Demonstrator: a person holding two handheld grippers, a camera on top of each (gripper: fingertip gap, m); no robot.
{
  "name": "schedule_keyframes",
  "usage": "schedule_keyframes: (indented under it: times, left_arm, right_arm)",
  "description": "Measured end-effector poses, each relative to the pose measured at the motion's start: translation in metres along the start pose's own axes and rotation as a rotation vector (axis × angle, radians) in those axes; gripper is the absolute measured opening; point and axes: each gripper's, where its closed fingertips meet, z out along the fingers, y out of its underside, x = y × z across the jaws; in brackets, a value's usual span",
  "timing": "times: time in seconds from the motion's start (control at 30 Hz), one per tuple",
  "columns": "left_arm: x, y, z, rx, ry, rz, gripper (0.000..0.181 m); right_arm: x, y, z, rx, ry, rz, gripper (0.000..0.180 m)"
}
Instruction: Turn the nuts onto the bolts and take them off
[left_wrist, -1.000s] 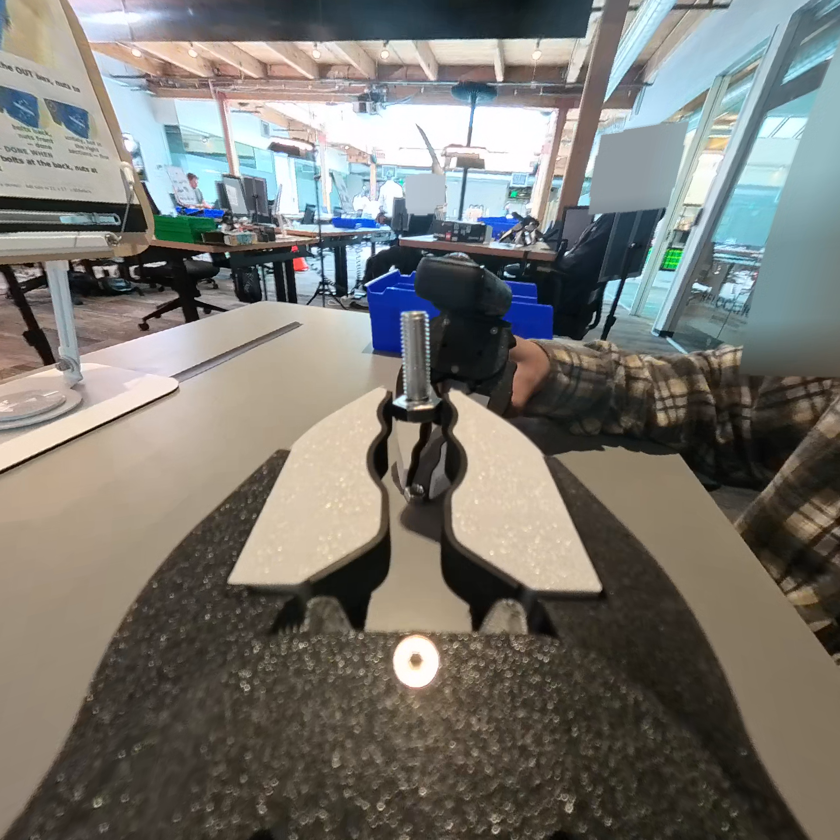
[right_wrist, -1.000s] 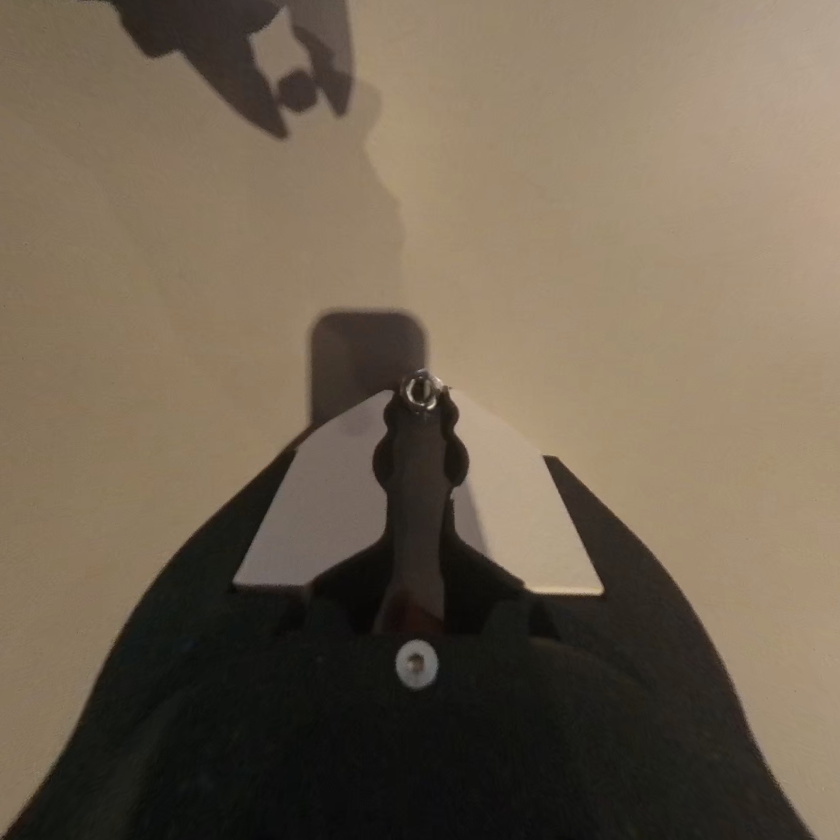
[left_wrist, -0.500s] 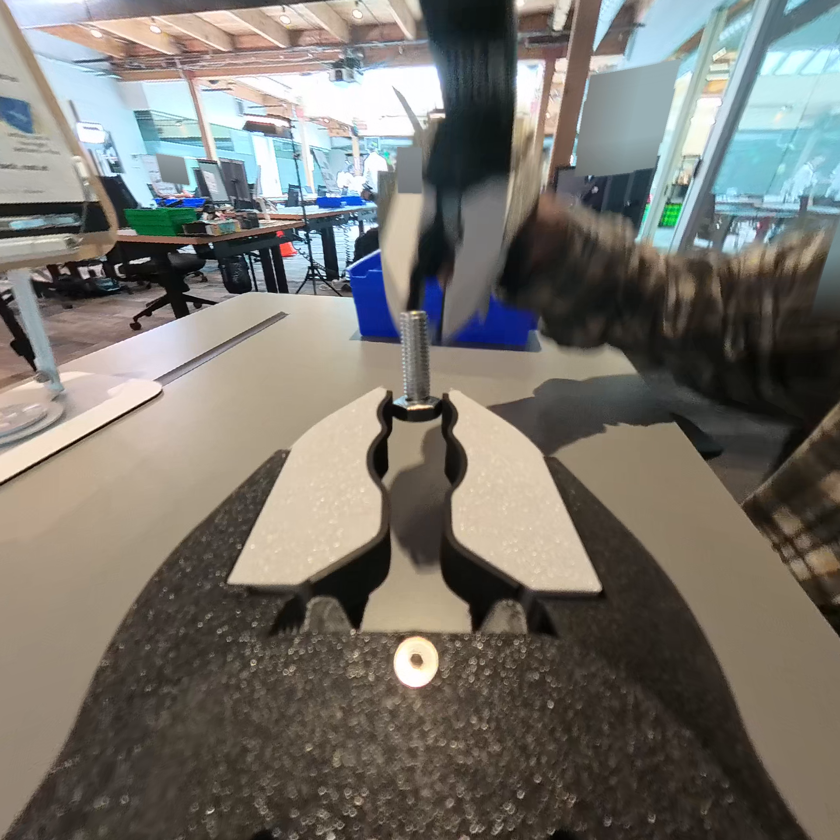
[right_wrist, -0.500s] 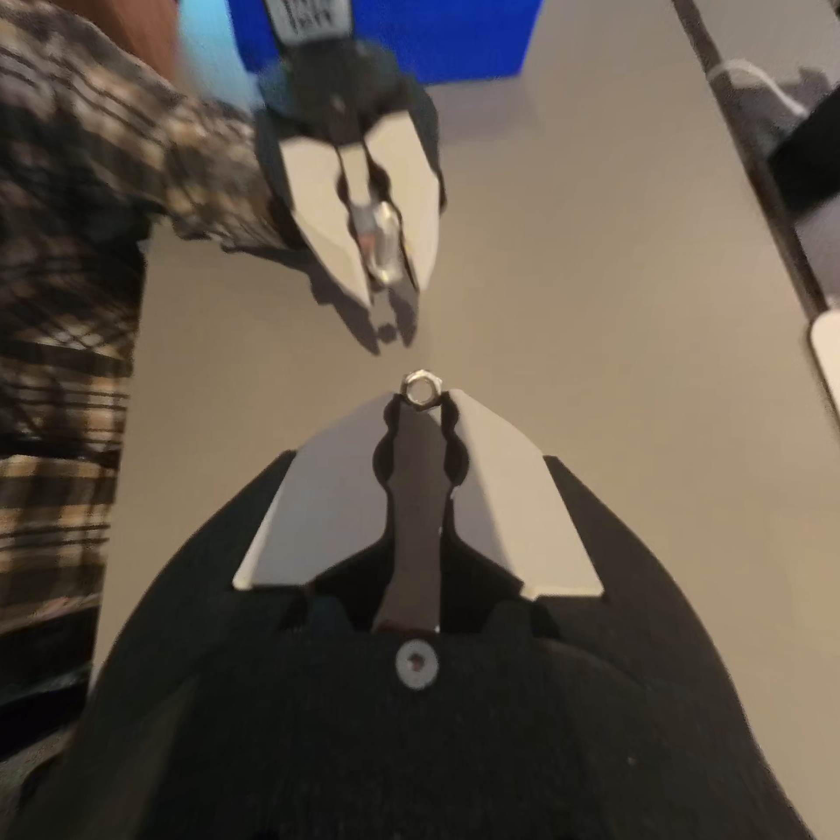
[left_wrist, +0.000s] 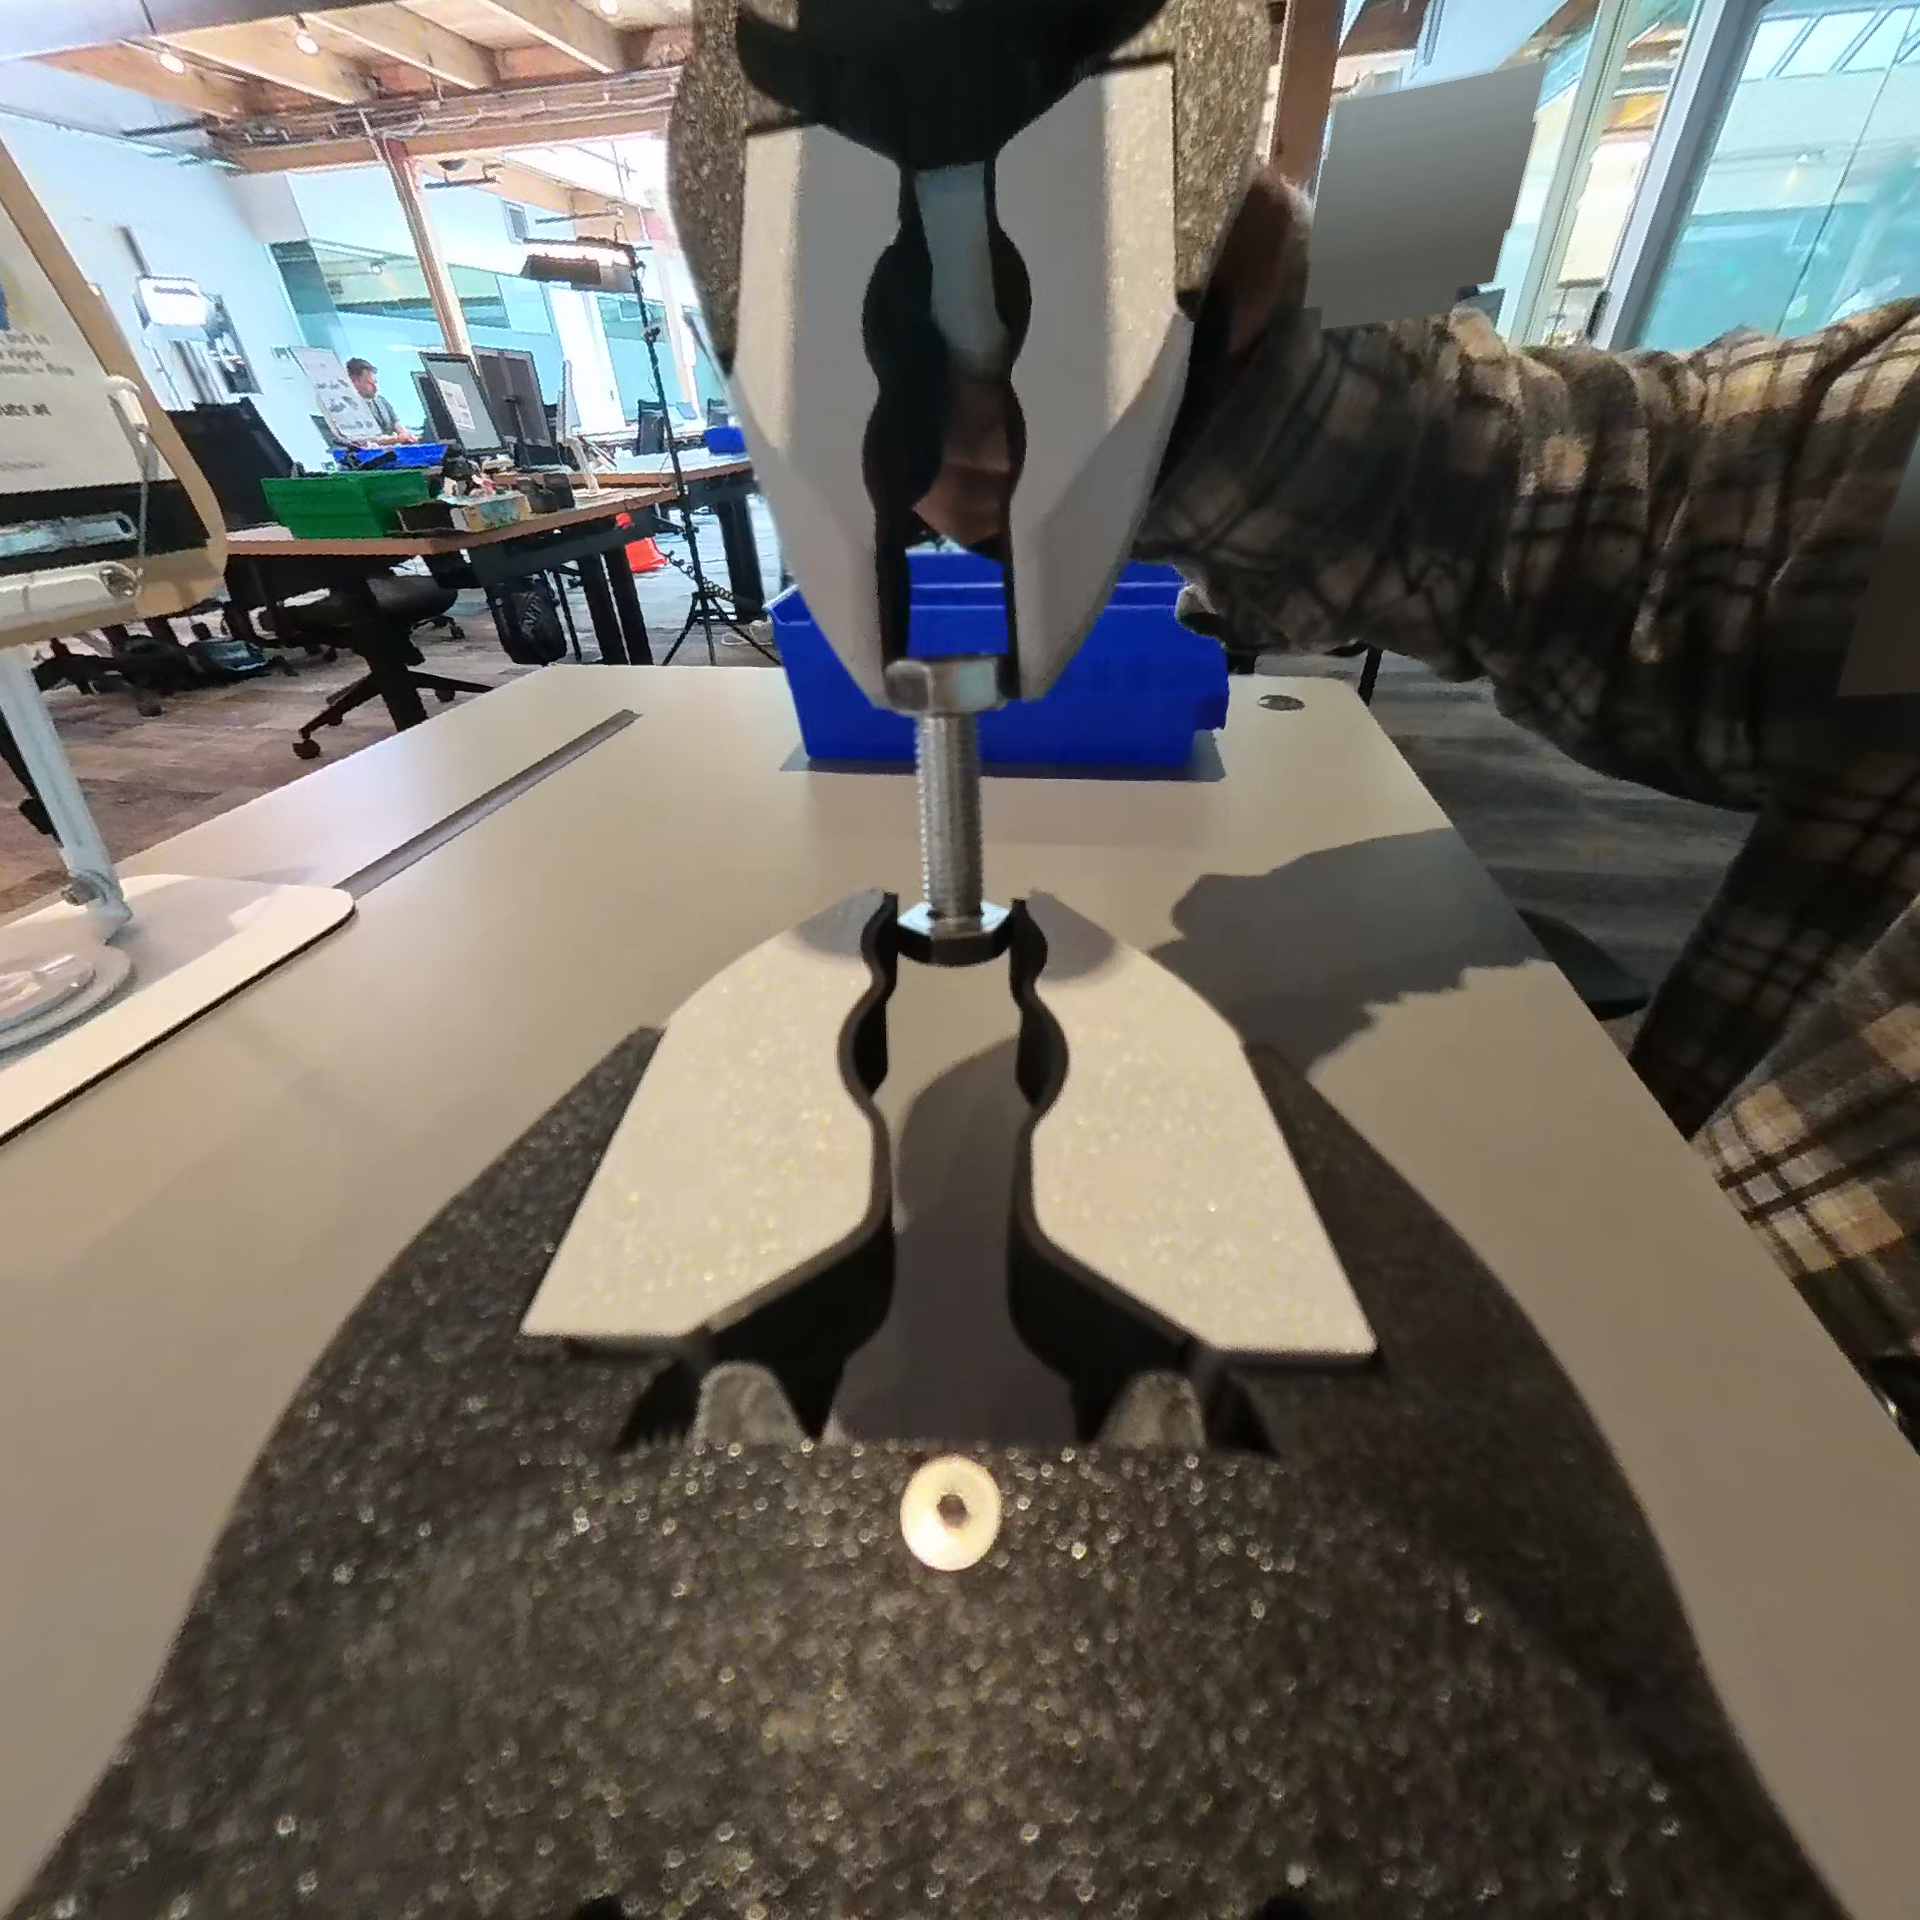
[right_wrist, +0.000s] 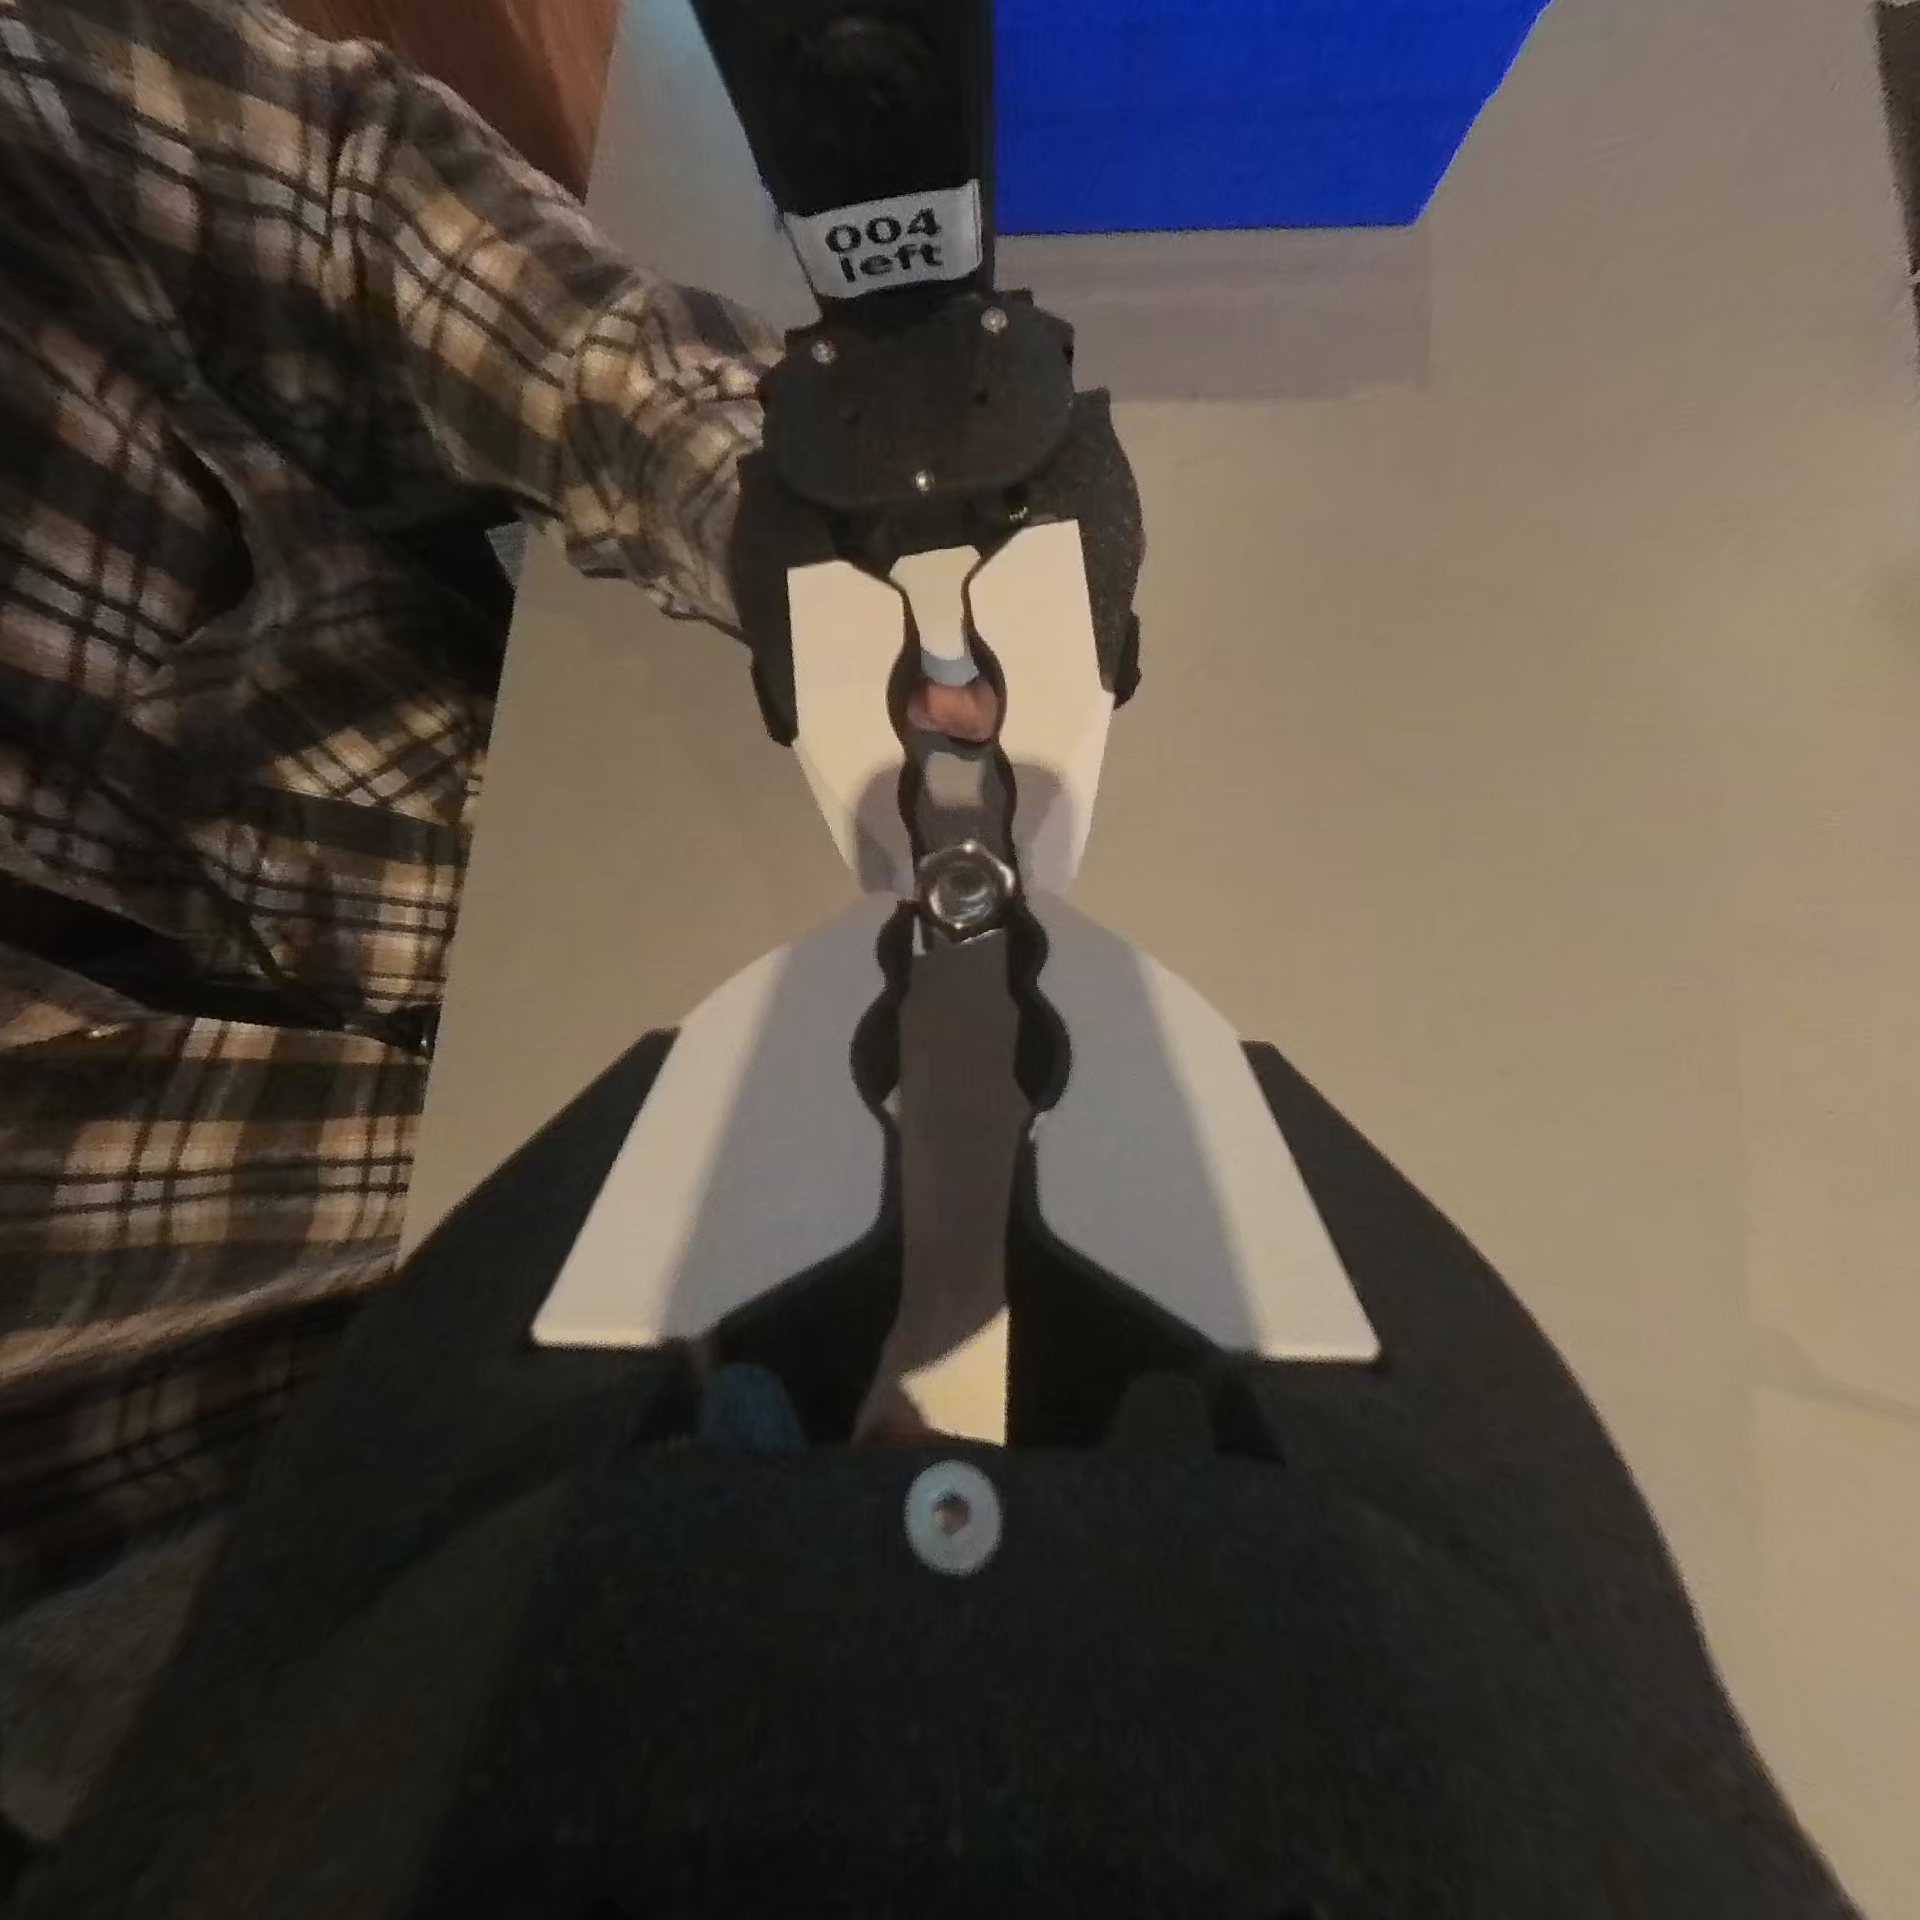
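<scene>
My left gripper (left_wrist: 951, 940) pinches the bolt (left_wrist: 948, 821) by its head, shaft upright. My right gripper (left_wrist: 948, 681), now descended from 12 o'clock, clamps the nut (left_wrist: 943, 686) onto the shaft's tip; half a second ago it hovered clear above the table (left_wrist: 520, 935).

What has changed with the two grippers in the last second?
The right gripper swung up from the table and now hangs over the bolt, seating its nut on the tip. The left gripper stays shut on the upright bolt's head.
</scene>
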Motion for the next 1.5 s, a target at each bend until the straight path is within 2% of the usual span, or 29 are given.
schedule_keyframes:
  times: [0.47,1.13,1.37,1.5]
  left_arm:
    - [-0.002,0.010,0.004,-0.062,-0.033,0.017,0.020]
    - [-0.001,0.008,0.004,-0.046,-0.022,0.010,0.019]
    - [-0.001,0.007,0.004,-0.040,-0.020,0.007,0.020]
    - [-0.002,0.006,0.003,-0.028,-0.024,0.005,0.019]
  right_arm:
    - [0.003,0.008,0.008,-0.058,0.035,-0.051,0.017]
    - [0.004,0.006,0.011,-0.040,0.051,-0.072,0.019]
    - [0.005,0.000,0.011,-0.022,0.063,-0.082,0.026]
    - [0.005,-0.009,0.004,0.048,0.079,-0.074,0.038]
